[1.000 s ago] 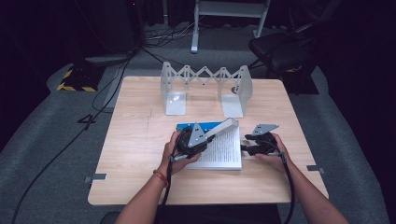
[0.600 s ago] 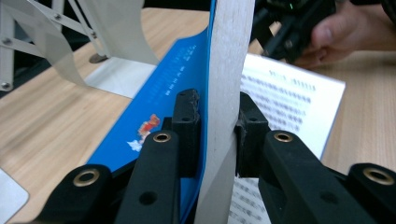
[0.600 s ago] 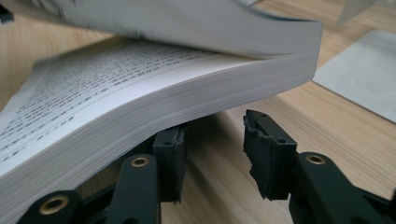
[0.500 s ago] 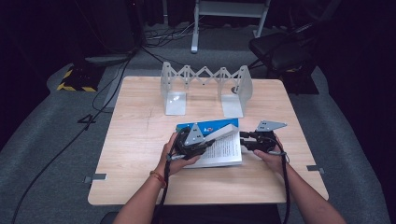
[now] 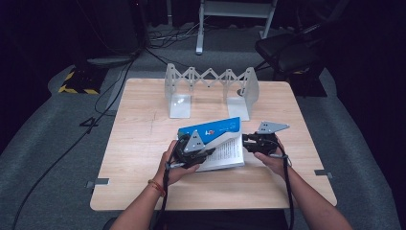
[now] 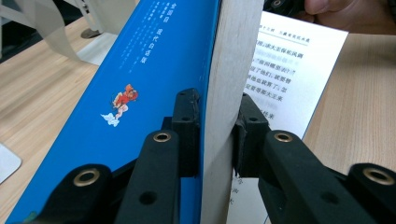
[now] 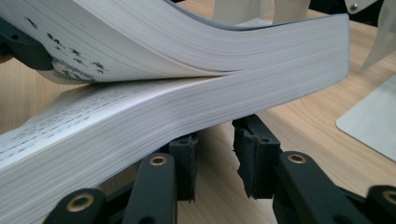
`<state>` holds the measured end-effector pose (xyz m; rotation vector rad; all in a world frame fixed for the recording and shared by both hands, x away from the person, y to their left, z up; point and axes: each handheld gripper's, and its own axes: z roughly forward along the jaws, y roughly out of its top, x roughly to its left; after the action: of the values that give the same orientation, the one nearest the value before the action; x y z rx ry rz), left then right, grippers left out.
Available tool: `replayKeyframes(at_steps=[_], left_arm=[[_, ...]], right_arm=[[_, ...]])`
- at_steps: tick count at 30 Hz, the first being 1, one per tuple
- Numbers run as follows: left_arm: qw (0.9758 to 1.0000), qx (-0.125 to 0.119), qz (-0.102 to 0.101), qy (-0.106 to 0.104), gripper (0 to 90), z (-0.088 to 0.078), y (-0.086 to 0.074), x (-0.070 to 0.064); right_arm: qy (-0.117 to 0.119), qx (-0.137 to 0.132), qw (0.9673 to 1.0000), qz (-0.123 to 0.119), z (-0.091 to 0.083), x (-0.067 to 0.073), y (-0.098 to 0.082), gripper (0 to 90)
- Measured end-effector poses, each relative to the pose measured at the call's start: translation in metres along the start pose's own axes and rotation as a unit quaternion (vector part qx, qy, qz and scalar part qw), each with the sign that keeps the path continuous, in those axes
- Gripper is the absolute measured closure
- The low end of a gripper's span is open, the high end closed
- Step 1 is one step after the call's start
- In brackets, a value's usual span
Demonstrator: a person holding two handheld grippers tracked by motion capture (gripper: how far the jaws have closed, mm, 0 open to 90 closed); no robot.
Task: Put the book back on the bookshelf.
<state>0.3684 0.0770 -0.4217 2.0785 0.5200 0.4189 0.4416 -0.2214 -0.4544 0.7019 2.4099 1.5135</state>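
The blue cover of the book [image 5: 210,128] is standing up higher now than a second ago, and the right gripper's [image 5: 245,140] jaws have just been closing.

The left gripper [image 5: 203,149] is pinching a thick stack of pages together with the cover, one black jaw on each side, and is lifting that half up. The left hand [image 5: 170,165] is lying low on the table [image 5: 143,124], palm wrapped around the handle. The rest of the book is lying flat just past these jaws, with its printed page facing up.

The right gripper is pointing sideways at the book's right edge. Its jaws are nearly together with nothing between them, and the page block is hanging just above its tips. The right hand [image 5: 273,160] is holding it level.

Beyond both grippers, the folding metal rack [image 5: 210,88] is standing well apart, with bare wood between. The near table edge is running close behind the wrists.
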Motion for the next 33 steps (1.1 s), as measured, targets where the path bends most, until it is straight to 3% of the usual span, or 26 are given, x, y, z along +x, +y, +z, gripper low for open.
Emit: replayKeyframes(at_steps=[5, 12, 15, 19, 25, 33], left_arm=[[0.9992, -0.028, -0.025, -0.015, 74.8, -0.005, -0.004, 0.006], [0.9981, -0.045, -0.025, -0.034, 74.8, -0.001, 0.006, 0.007], [0.9971, -0.059, -0.027, -0.039, 74.7, 0.001, 0.01, 0.006], [0.9941, -0.087, -0.042, -0.048, 74.6, -0.003, 0.007, 0.01], [0.9919, -0.109, -0.053, -0.039, 75.7, -0.021, -0.004, 0.015], [0.993, -0.109, -0.042, -0.017, 75.7, -0.042, -0.018, 0.015]], right_arm=[[-0.004, -0.019, 0.9998, -0.008, -0.004, 0.006, 0.009, 69.3], [-0.003, -0.046, 0.9989, -0.007, -0.016, 0.003, 0.018, 71.1], [0.0, -0.059, 0.9983, -0.003, -0.025, -0.001, 0.022, 71.9], [0.0, -0.052, 0.9984, -0.023, -0.028, 0.002, 0.033, 71.9], [0.018, -0.065, 0.9969, -0.04, -0.023, 0.012, 0.047, 71.6], [0.032, -0.082, 0.9953, -0.041, -0.01, 0.029, 0.066, 66.6]])
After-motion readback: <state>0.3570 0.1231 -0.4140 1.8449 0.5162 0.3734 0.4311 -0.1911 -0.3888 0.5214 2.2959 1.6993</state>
